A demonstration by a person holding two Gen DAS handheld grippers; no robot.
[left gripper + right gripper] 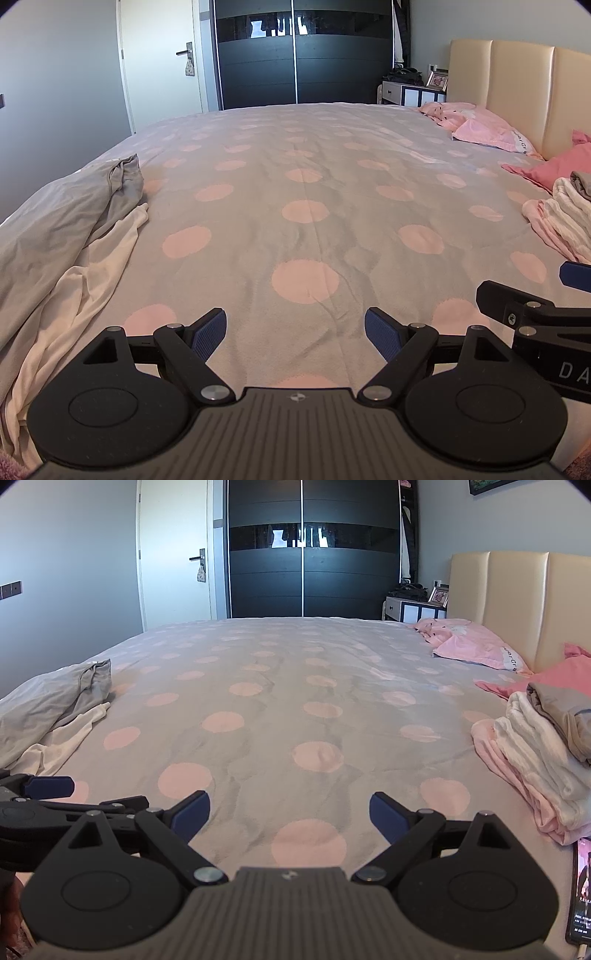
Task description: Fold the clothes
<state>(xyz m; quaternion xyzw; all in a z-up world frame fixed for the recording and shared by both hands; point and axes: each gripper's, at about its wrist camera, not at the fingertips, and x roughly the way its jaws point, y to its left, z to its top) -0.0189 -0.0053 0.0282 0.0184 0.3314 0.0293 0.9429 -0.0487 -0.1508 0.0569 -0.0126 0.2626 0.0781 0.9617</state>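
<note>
Both grippers hover side by side over the near edge of a bed with a grey spread (295, 206) dotted in pink. My left gripper (295, 334) is open with nothing between its blue pads. My right gripper (290, 814) is open and empty too; part of it shows at the right of the left wrist view (532, 306). An unfolded grey garment (70, 210) lies crumpled on a cream one (88, 288) at the left of the bed. At the right a stack of folded clothes (543, 746) holds pink, white and grey pieces.
Pink pillows (476, 646) lie by the beige headboard (517, 598) at far right. A phone (581, 893) with a lit screen rests at the bed's near right corner. A dark wardrobe (314, 554), a white door (173, 554) and a nightstand (413, 609) stand beyond the bed.
</note>
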